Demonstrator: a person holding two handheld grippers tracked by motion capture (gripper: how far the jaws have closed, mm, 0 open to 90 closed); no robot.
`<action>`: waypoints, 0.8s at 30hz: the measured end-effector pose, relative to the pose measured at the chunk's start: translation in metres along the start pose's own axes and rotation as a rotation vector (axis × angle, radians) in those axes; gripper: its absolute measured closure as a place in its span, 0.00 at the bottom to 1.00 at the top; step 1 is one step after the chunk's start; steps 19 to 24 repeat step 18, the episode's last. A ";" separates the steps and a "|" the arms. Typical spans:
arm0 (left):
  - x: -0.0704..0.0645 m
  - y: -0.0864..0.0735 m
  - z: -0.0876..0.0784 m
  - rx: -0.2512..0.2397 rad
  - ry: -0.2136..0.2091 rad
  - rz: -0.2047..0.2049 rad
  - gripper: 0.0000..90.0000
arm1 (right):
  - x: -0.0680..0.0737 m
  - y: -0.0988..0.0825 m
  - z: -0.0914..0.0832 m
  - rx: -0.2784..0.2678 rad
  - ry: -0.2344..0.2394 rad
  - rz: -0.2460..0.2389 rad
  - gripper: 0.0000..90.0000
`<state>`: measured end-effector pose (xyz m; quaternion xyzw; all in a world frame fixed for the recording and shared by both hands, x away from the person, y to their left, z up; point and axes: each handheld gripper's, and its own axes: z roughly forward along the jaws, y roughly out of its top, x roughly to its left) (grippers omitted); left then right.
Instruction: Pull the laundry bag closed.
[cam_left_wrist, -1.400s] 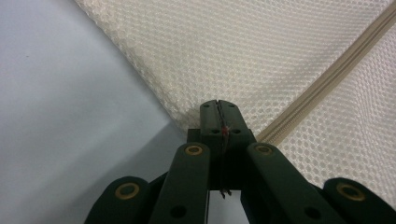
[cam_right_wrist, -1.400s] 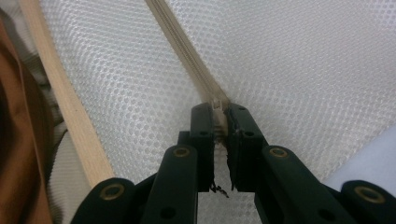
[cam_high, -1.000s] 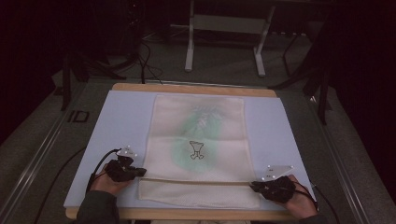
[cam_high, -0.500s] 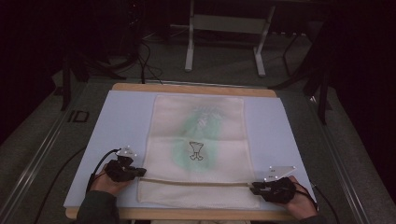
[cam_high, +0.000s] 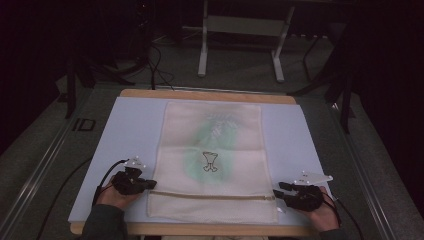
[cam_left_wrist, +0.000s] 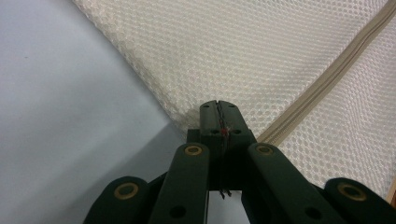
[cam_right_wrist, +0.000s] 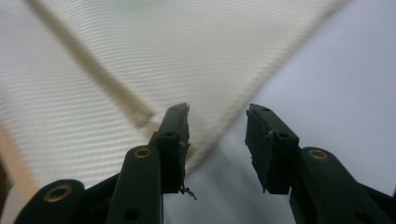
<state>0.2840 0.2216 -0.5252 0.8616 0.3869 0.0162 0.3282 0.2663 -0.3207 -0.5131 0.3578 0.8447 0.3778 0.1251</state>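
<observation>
A cream mesh bag (cam_high: 212, 150) with a green item inside lies flat on the pale blue mat (cam_high: 130, 130). Its zipper (cam_high: 212, 196) runs across near the front edge. My left gripper (cam_high: 149, 185) is shut on the bag's left edge by the zipper's end; in the left gripper view the black jaws (cam_left_wrist: 219, 109) pinch the mesh (cam_left_wrist: 261, 56) beside the zipper (cam_left_wrist: 327, 88). My right gripper (cam_high: 279, 190) sits at the bag's right edge, and its jaws have just been opening. In the right gripper view its tips (cam_right_wrist: 217, 116) stand apart over the bag's edge (cam_right_wrist: 140, 46), pressing on nothing.
The mat lies on a wooden table whose front edge (cam_high: 200, 230) shows between the person's forearms. Behind the table stand white metal frame legs (cam_high: 202, 45) on a dark floor with cables (cam_high: 155, 65). Bare mat (cam_high: 295, 135) flanks the bag on both sides.
The right gripper has opened and let go of the bag's right edge, shifting slightly to the right and down. The left gripper has kept still with its grip.
</observation>
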 end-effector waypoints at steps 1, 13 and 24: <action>-0.001 0.000 0.000 0.000 0.005 0.002 0.99 | -0.002 -0.001 0.000 -0.007 -0.008 0.007 0.64; -0.008 0.007 0.001 -0.031 0.061 0.040 0.90 | -0.016 -0.011 0.004 -0.014 -0.107 0.077 0.60; -0.010 0.010 0.003 -0.055 0.106 0.055 0.81 | -0.019 -0.013 0.007 -0.016 -0.125 0.098 0.59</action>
